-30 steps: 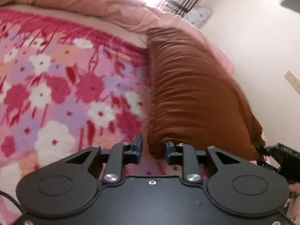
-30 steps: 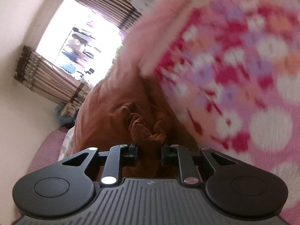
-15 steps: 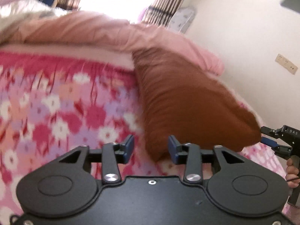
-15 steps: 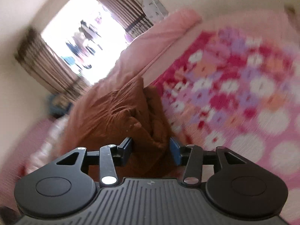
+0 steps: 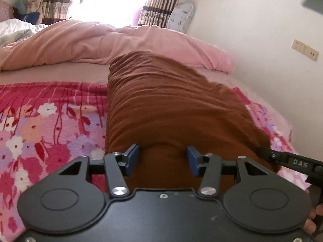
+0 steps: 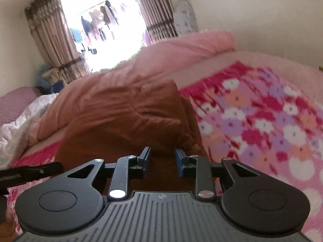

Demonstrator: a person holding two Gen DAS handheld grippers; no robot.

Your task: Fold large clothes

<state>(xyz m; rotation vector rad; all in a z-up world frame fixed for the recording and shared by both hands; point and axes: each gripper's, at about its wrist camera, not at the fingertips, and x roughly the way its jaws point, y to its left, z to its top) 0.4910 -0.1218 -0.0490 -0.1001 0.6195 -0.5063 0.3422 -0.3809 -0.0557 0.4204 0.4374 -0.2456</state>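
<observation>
A large brown garment (image 5: 171,104) lies folded into a long strip on the flowered pink blanket (image 5: 40,131). My left gripper (image 5: 163,155) hovers over the strip's near end. Its jaws are opening and the blue pads stand apart, with cloth only behind the gap. In the right wrist view the same garment (image 6: 125,121) lies bunched and creased. My right gripper (image 6: 162,157) hangs above its near corner, jaws closing, with nothing pinched between the pads. Each gripper shows at the edge of the other's view: the right one (image 5: 290,161) and the left one (image 6: 30,171).
A pink quilt (image 5: 101,40) is heaped across the far side of the bed, with white bedding (image 5: 16,30) at the far left. A wall with a socket (image 5: 304,49) runs close along the right. Curtains (image 6: 50,46) frame a bright window beyond. A hand (image 5: 315,217) shows bottom right.
Both grippers have let go of the brown garment, risen and rolled level. The left jaws have widened. The right jaws opened wide, then narrowed. The garment now lies below them.
</observation>
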